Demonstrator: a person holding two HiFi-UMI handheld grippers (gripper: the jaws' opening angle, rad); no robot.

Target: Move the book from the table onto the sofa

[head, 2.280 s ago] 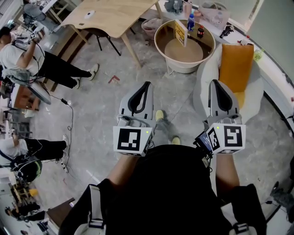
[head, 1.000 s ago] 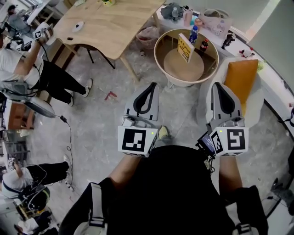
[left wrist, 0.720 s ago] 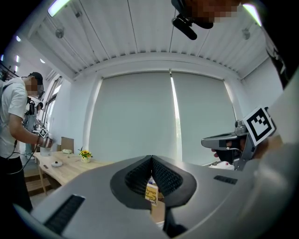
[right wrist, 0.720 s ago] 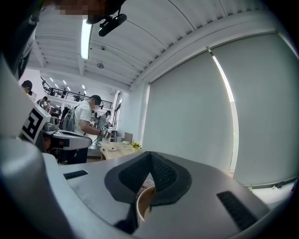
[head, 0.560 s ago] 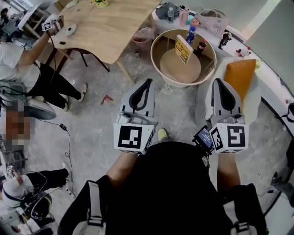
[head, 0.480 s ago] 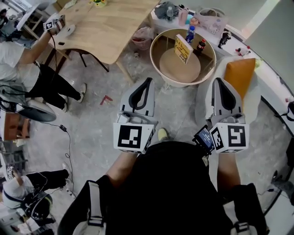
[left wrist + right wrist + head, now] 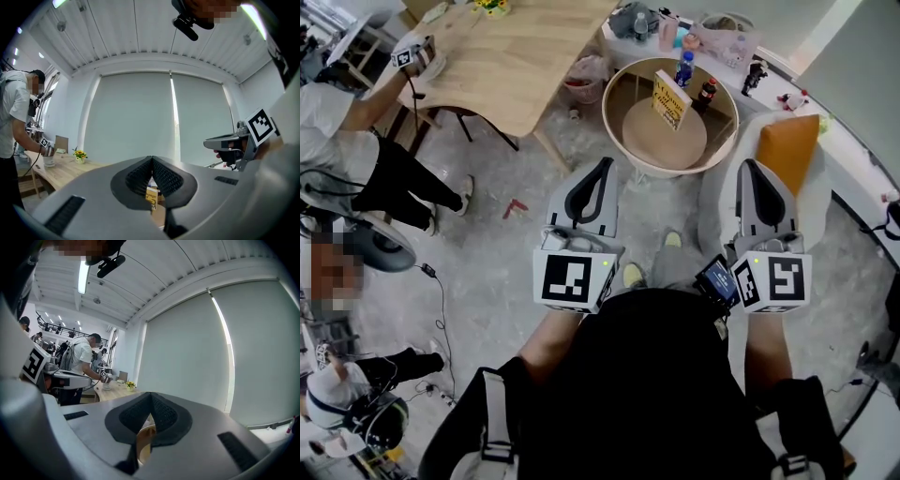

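Observation:
The book (image 7: 671, 97), yellow with dark print, stands upright on the round tub-shaped table (image 7: 623, 86) ahead of me. The sofa, a white seat (image 7: 717, 159) with an orange cushion (image 7: 786, 152), is right of that table. My left gripper (image 7: 602, 164) is held level over the floor, short of the table, shut and empty. My right gripper (image 7: 748, 166) hangs in front of the white seat, shut and empty. In the left gripper view the left gripper (image 7: 151, 159) has its tips meeting, and the book (image 7: 151, 196) shows below them. The right gripper (image 7: 151, 394) is likewise closed.
A blue bottle (image 7: 682, 67) and a dark bottle (image 7: 707, 91) stand beside the book. A large wooden table (image 7: 516, 52) is at the back left, where a person (image 7: 356, 141) works. A cable (image 7: 441, 291) runs over the floor at left.
I have stepped forward; a second shoe now shows between the grippers. Both grippers moved a little along with me and stayed shut. The person at the wooden table has shifted.

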